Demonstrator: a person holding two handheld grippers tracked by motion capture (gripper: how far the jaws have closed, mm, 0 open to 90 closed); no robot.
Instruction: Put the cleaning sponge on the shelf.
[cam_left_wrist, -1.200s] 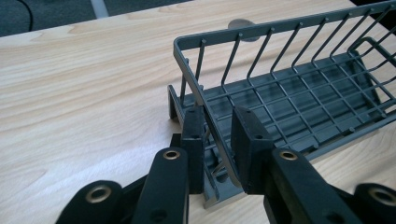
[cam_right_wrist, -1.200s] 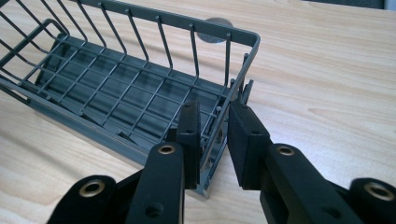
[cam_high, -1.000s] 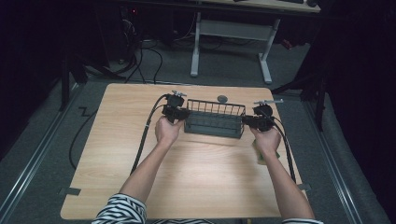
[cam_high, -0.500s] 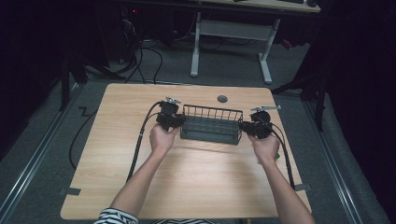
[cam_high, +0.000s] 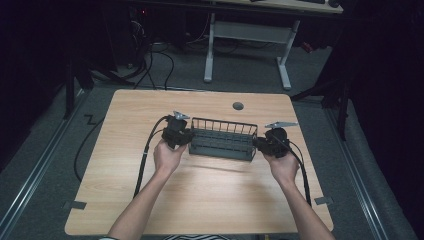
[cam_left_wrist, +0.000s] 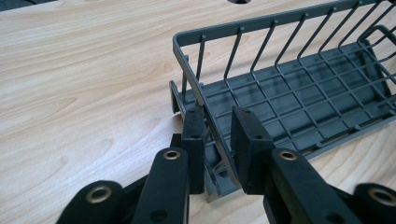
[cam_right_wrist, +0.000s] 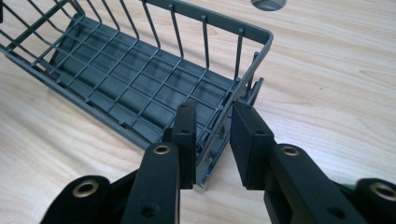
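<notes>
**benchwatcher:** Dark room, grey carpet floor, and a light wooden table (cam_high: 210, 200) in the middle. Behind it there's a white-legged desk (cam_high: 245, 35) with a tangle of cables under it. The thing to look at is the grey wire basket (cam_high: 222, 139). It's long, shallow and empty, and it sits a bit past the table's centre. A round grommet hole (cam_high: 238, 106) is in the tabletop just beyond the basket.

**wirenut:** Where are the hands relative to the basket?

**benchwatcher:** One at each short end. The left gripper (cam_left_wrist: 215, 140) is at the basket's left end with the left hand (cam_high: 167, 155) behind it. The right gripper (cam_right_wrist: 212, 135) is at the basket's right end, held by the right hand (cam_high: 283, 165).

**wirenut:** Actually clamped?

**benchwatcher:** Left one, yes. In the left gripper view the two black jaws straddle the end rim wire, one inside the basket and one outside, and pinch it. The right gripper view shows the same straddle, but the jaws stand a little spread and there's a visible gap between the outer pad and the wire. The basket's base looks flat on the wood. A black cable (cam_high: 145, 160) loops off the left gripper toward the near side of the basket.
</notes>
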